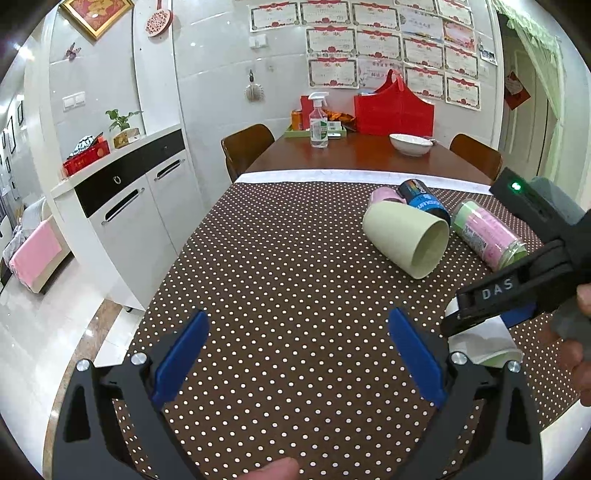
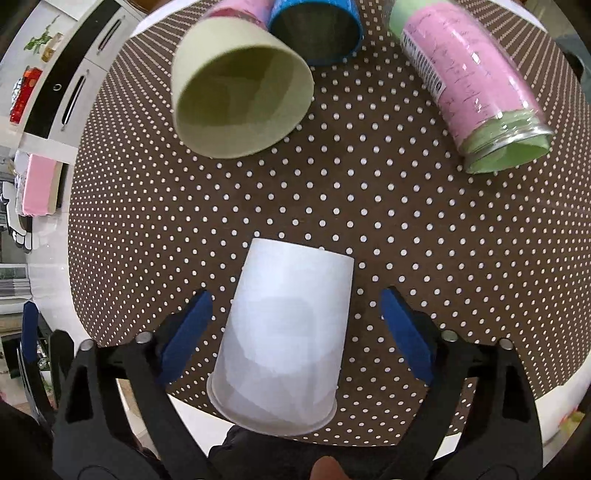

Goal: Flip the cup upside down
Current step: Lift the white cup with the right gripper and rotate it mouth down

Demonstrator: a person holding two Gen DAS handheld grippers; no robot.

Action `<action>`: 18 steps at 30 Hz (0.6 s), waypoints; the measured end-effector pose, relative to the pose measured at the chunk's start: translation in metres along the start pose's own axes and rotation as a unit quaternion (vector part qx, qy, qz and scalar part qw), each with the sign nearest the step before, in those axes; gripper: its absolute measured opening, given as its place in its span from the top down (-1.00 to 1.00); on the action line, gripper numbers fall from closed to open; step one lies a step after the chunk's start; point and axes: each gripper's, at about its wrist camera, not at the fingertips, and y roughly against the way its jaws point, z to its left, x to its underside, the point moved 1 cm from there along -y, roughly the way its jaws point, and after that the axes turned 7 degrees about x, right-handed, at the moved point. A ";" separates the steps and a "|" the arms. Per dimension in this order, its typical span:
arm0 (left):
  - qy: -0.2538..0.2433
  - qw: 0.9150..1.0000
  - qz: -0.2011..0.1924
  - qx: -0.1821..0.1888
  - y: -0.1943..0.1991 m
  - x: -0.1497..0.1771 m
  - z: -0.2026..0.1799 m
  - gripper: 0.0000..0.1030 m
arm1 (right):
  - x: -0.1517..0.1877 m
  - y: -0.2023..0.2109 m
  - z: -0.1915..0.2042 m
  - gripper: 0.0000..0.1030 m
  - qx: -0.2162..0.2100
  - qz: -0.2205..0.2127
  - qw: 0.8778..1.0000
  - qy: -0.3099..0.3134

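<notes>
A white plastic cup [image 2: 284, 339] lies on the dotted brown tablecloth [image 2: 369, 221], its rim toward the camera and its base pointing away. My right gripper [image 2: 295, 314] is open, its blue pads on either side of the cup and apart from it. In the left wrist view the cup [image 1: 484, 343] shows partly under the right gripper [image 1: 491, 306]. My left gripper [image 1: 299, 343] is open and empty over the cloth, left of the cup.
A pale green cup [image 2: 240, 92], a blue cup [image 2: 317, 33] and a glass jar with pink and green lining [image 2: 476, 88] lie on their sides farther back. A bowl [image 1: 410, 143], spray bottle [image 1: 318, 122] and red bag [image 1: 393, 107] stand at the table's far end.
</notes>
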 end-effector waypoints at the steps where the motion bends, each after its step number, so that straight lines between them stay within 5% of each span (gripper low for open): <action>1: 0.000 1.000 0.000 0.001 0.000 0.000 -0.001 -0.87 | -0.001 -0.002 0.000 -0.68 0.001 0.003 1.000 0.000; 5: -0.001 1.000 0.001 0.005 -0.002 0.001 -0.003 -0.87 | -0.013 -0.010 0.009 -0.67 -0.008 0.025 1.000 -0.008; 14: -0.001 1.000 0.003 0.012 -0.002 0.005 -0.008 -0.87 | -0.024 -0.022 0.009 -0.19 0.003 0.042 0.999 -0.006; 18: 0.002 1.000 0.002 0.012 0.000 0.005 -0.008 -0.87 | -0.022 -0.013 -0.001 -0.18 -0.014 0.036 0.999 0.000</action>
